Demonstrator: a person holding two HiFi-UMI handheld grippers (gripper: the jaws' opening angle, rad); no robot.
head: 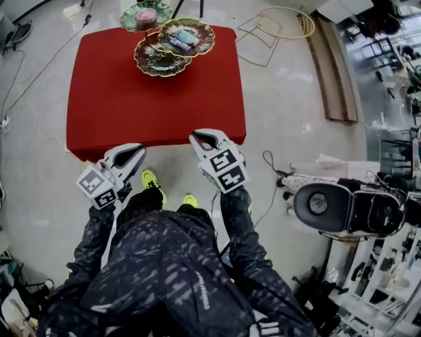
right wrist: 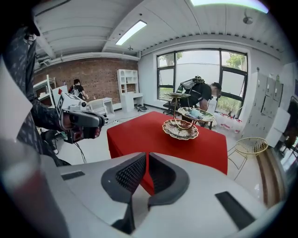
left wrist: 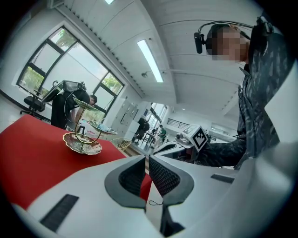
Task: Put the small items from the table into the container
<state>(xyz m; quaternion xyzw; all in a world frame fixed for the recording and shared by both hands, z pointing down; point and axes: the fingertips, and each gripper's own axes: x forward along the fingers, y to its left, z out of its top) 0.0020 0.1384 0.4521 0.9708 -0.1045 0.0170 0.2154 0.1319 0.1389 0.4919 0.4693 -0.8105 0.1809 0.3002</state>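
**Two shut grippers at the near edge, no loose items in sight**

No small item shows on the bare red surface (head: 145,99). What can be seen lies in the dishes of the stand (head: 172,41) at the far edge: a pink piece (head: 146,14) in the far-left dish; a teal piece (head: 187,36) with other bits in the right one. The lowest dish looks empty, though its pattern could hide something small; by that reading the task is done or nearly so.

Risks from here, as I judge them: the stand looks tall and light and sits close to the far edge, with one dish reaching past it; a reach that clips a rim could tip it or spill its load onto the floor (head: 289,99). The surface wears a draped cover; a gripper dragging on the near hem could pull the cover, and the stand with it. A cable (head: 271,170) trails on the floor near the feet; a step could catch it.

The left gripper (head: 137,153) is at the near edge, left of middle; its fingers (left wrist: 163,174) are pressed together, with nothing between them and nothing touched. The right gripper (head: 199,137) is at the same edge, tilted down; its fingers (right wrist: 160,174) are closed to a hairline and empty; whether its tip touches the cover, I cannot tell. Any further pick needs the fingers spread first; pressed together, they would only shove a piece along.
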